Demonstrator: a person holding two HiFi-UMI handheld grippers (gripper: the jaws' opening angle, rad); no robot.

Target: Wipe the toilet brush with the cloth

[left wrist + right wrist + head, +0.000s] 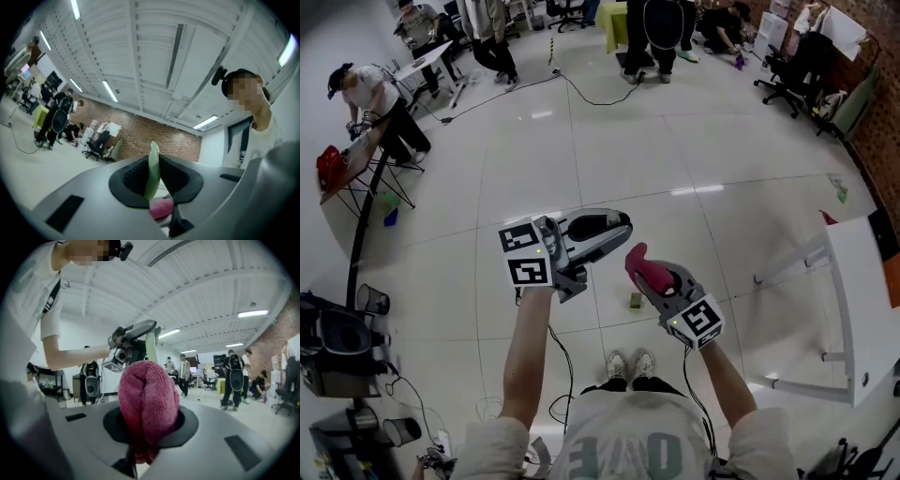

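White floor tiles (609,141) are spreading out wide under the person, who is standing mid-room with both tools raised in front of the chest while other people are working at the far edges. The left gripper (598,230) is clamping down on a thin pale-green piece, which I am taking for the handle of the toilet brush (152,171); it is showing edge-on and upright between the pads, and I cannot make out the bristle end from anywhere. The right gripper (667,286) is pinching a bunched pink cloth (642,265), the wad bulging out past its jaws. What matters for wiping is how these two are facing: the cloth is sitting just to the right of and a little below the left jaws, close but apart, and from the right gripper view the green strip (150,345) is running roughly up and down right behind the wad. So I am guessing the cloth hand is the one needing to close that gap and stroke along the handle's upright length
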